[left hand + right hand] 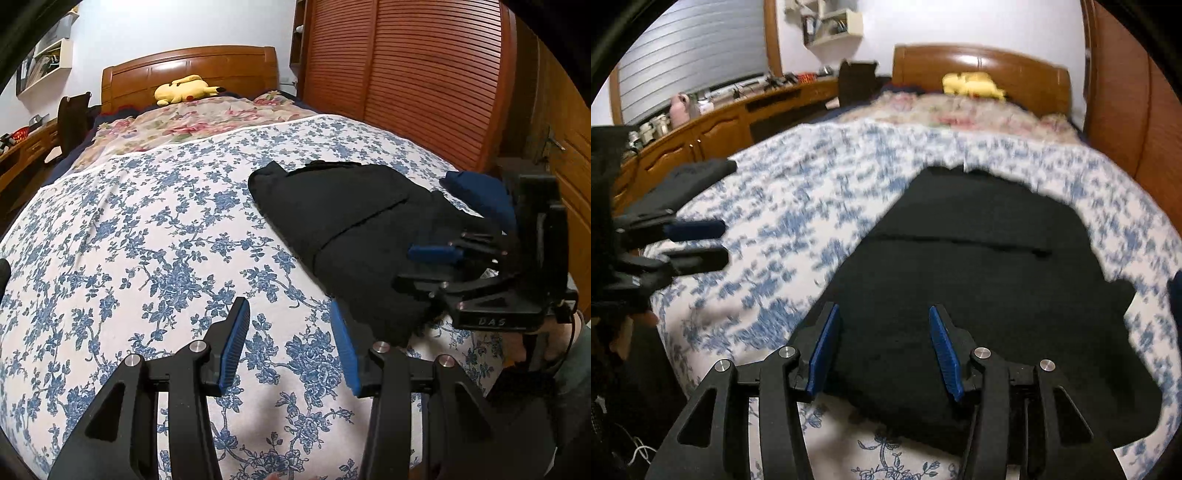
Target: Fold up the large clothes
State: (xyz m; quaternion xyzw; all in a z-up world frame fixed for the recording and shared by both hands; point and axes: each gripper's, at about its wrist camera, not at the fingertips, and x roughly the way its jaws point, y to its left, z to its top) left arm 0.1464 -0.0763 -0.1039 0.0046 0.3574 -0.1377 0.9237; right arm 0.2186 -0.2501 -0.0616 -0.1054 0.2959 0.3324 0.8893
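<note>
Both grippers' fingers stood apart, empty: left gripper (291, 347) over blue-floral bedspread (155, 236), right gripper (886, 350) over black folded garment (979, 266). Should've pinched near edge w/ both, folded evenly.

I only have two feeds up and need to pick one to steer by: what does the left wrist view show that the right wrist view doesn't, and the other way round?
Only the left wrist view: the louvred wardrobe doors and the blue folded item sharply, beyond the black garment.

Only the right wrist view: the window blind, the long wooden counter with clutter, and a dark folded garment at the bed's left edge.

Both: the black garment, floral bedspread, headboard, yellow plush toy, and both grippers, left gripper and right gripper, open and empty.
</note>
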